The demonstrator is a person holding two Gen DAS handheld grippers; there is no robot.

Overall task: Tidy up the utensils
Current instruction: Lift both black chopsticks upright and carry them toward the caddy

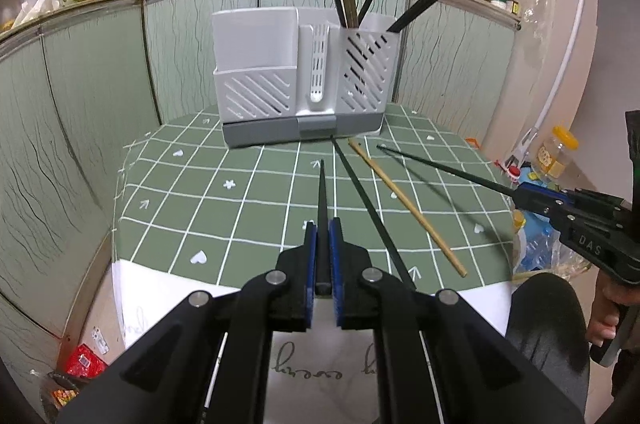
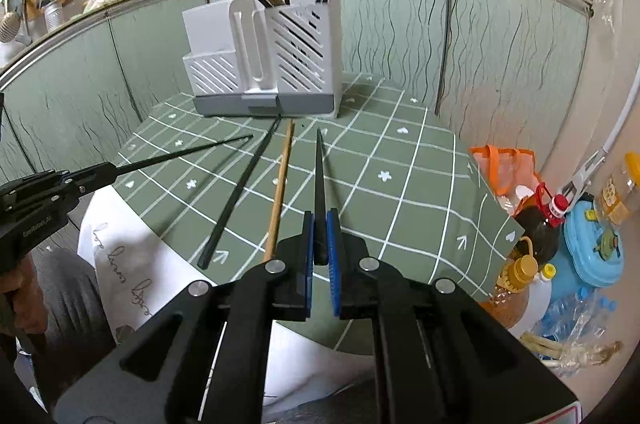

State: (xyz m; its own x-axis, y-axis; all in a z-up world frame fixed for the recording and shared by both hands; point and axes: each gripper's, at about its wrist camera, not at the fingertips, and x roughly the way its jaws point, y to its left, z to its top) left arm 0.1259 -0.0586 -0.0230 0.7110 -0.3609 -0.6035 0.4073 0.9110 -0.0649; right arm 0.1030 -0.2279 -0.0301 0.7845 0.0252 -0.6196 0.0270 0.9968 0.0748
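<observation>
A grey utensil holder point(image 1: 298, 76) stands at the back of the green checked table point(image 1: 208, 208); it also shows in the right wrist view point(image 2: 266, 64). Several chopsticks stand in its right compartment point(image 1: 368, 64). My left gripper point(image 1: 323, 228) is shut on a black chopstick point(image 1: 322, 208) pointing at the holder. My right gripper point(image 2: 320, 220) is shut on another black chopstick point(image 2: 319, 184); it shows in the left wrist view point(image 1: 536, 198). A loose black chopstick point(image 1: 368, 208) and a wooden chopstick point(image 1: 404, 204) lie on the table between them.
Green wavy panels point(image 1: 80, 104) wall in the table behind and at the left. Bottles, an orange bag point(image 2: 504, 168) and a blue container point(image 2: 596, 248) crowd the floor to the right. A white cloth point(image 1: 132, 292) hangs over the near edge.
</observation>
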